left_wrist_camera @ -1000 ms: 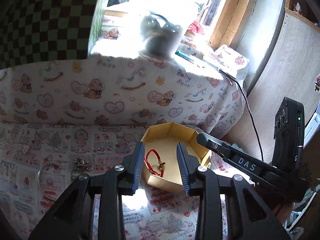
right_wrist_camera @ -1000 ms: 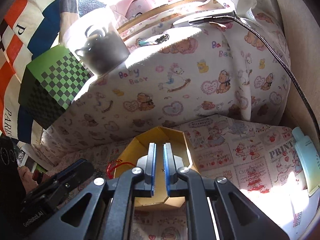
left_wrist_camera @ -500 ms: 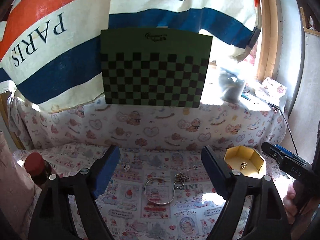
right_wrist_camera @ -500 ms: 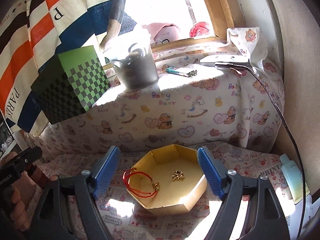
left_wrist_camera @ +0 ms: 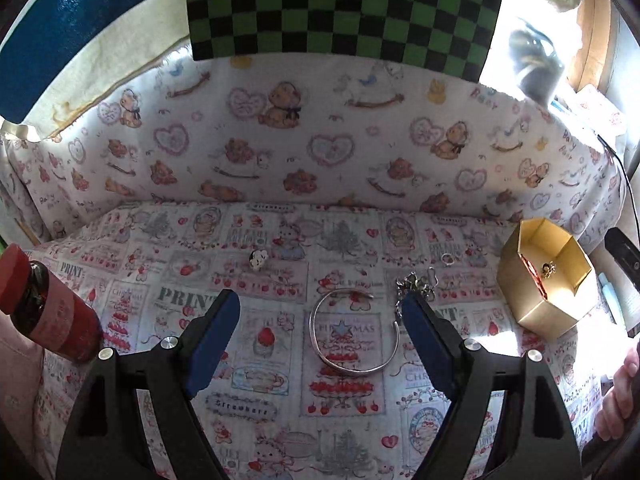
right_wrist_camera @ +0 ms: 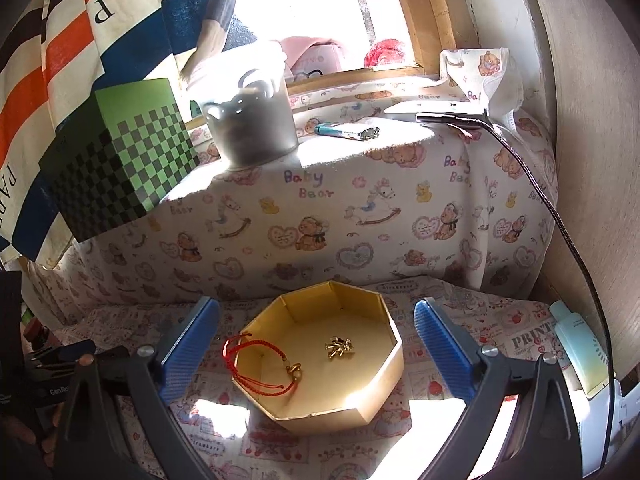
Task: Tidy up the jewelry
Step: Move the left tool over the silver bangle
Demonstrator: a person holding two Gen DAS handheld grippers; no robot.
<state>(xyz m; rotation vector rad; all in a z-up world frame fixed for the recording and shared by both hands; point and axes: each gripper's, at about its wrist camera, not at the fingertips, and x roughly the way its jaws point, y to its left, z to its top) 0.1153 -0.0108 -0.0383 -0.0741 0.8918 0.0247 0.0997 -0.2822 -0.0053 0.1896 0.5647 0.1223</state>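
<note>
two pieces lie in your gold box (right_wrist_camera: 320, 364); bangle (left_wrist_camera: 352, 332), chain (left_wrist_camera: 416, 286), small ring (left_wrist_camera: 447, 258) and charm (left_wrist_camera: 258, 259) remain on the surface. left tongs (left_wrist_camera: 320, 340) and right tongs (right_wrist_camera: 316, 352) have both just been opening and stand apart, empty.

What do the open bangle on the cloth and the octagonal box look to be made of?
Bangle: thin silver-toned metal, apparently polished; it shows bright glints along its curve.
Box: looks like stiff card with a gold, faintly satin finish; folded flat panels and sharp creases suggest paperboard rather than metal.
</note>
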